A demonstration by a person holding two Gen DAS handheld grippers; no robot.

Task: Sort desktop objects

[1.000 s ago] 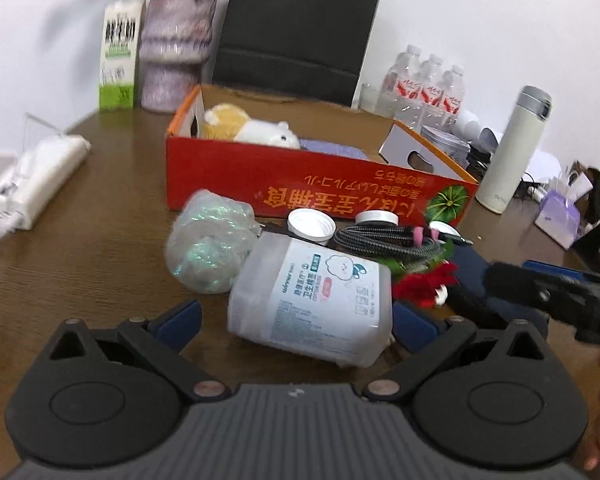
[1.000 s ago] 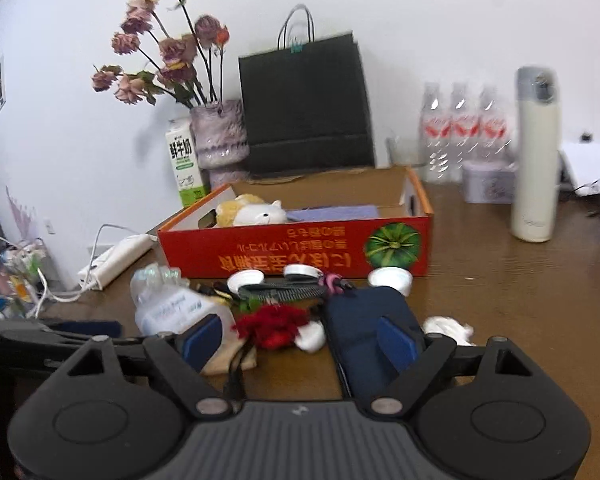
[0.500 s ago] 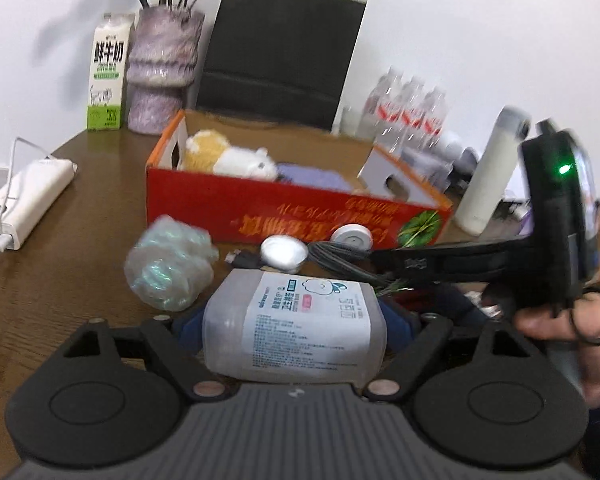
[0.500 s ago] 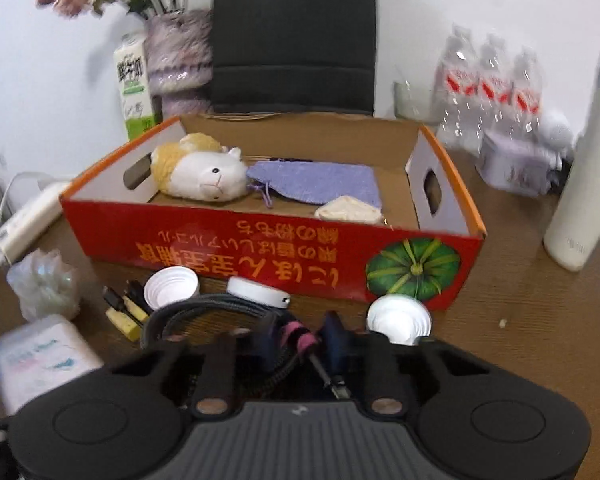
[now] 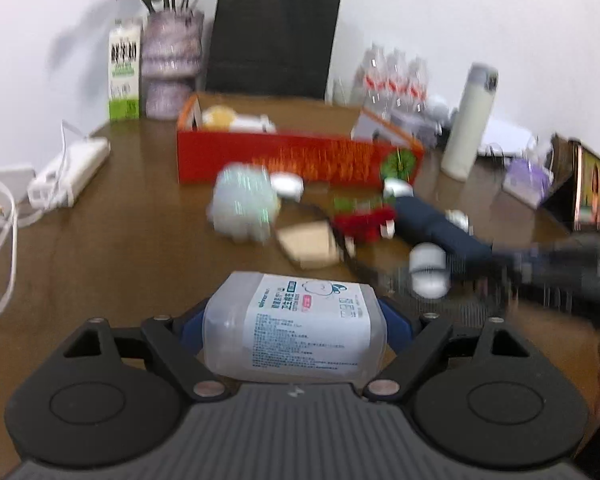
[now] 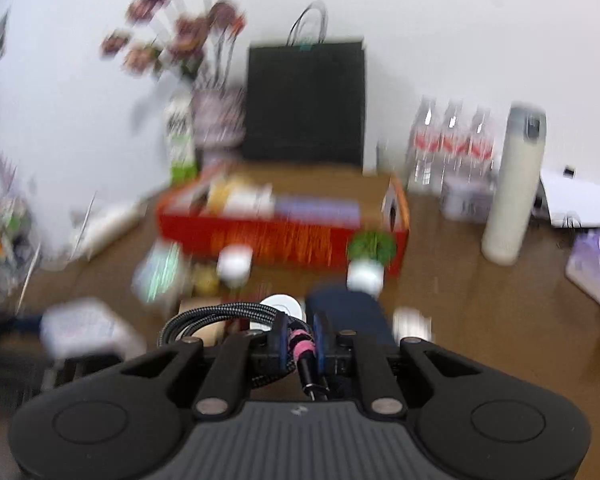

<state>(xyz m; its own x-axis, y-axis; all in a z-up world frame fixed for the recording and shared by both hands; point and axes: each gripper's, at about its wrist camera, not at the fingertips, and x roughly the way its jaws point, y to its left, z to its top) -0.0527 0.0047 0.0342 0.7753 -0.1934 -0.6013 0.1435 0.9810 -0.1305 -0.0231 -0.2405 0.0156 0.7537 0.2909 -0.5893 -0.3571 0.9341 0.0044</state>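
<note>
left gripper (image 5: pixel 296 320): pads pressing both ends of a wipes pack (image 5: pixel 300 332), lifting it above the table (image 5: pixel 120 240). right gripper (image 6: pixel 300 344): nearly shut, pinching a coiled cable (image 6: pixel 220 316) by its pink band. red box (image 6: pixel 284 236) sitting beyond.

Ahead of my claws the brown wooden table (image 5: pixel 120 240) carries a red cardboard box (image 5: pixel 292 156), a navy pouch (image 5: pixel 436 224) nearer me, and a white flask (image 5: pixel 470 120) off right.

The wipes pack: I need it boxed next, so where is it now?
In the left wrist view, the wipes pack sits low and central, clamped between the left gripper jaws, nearer than the red box.
</note>
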